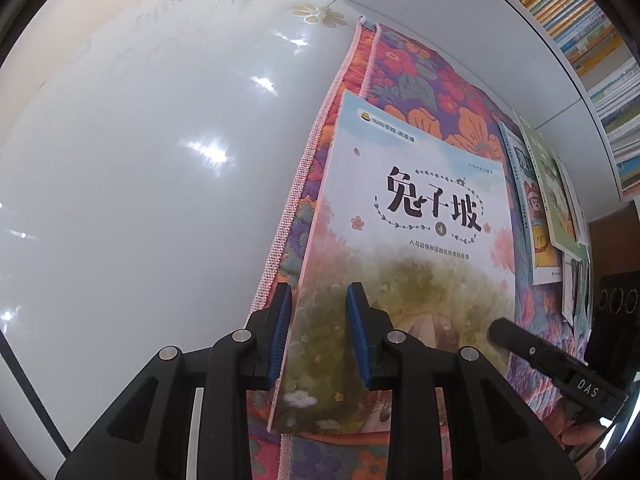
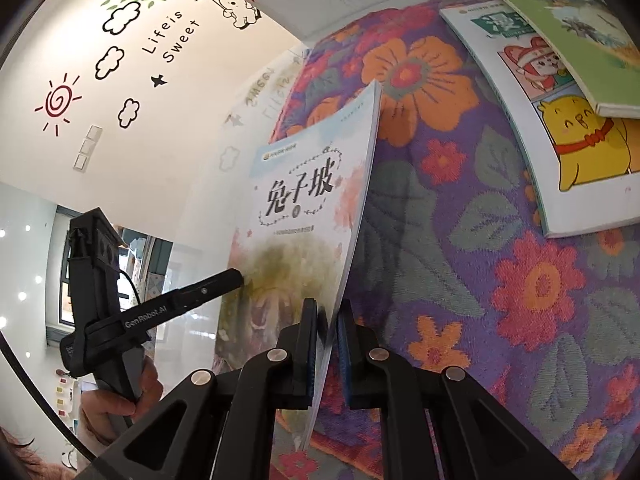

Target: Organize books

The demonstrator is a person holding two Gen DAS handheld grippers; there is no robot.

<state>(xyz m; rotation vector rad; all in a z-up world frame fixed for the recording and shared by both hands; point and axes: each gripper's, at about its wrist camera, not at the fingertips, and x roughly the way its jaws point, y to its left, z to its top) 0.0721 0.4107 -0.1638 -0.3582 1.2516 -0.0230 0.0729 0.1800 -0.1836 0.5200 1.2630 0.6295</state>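
A pastel picture book (image 1: 400,240) with a large black title is held tilted over the floral cloth (image 1: 420,80). My left gripper (image 1: 319,288) is shut on its near spine-side edge, one blue pad on the cover and the other under it. In the right wrist view the same book (image 2: 304,200) stands almost on edge. My right gripper (image 2: 328,303) is shut on its lower edge. One left finger (image 2: 218,285) lies against the cover there. A right finger (image 1: 508,332) shows at the book's right side.
Two more books overlap on the cloth, a cartoon one (image 2: 560,152) and a green one (image 2: 580,32). A glossy white table top (image 1: 160,160) spreads to the left. A shelf of book spines (image 1: 592,40) stands behind. A hand (image 2: 116,400) holds the left gripper.
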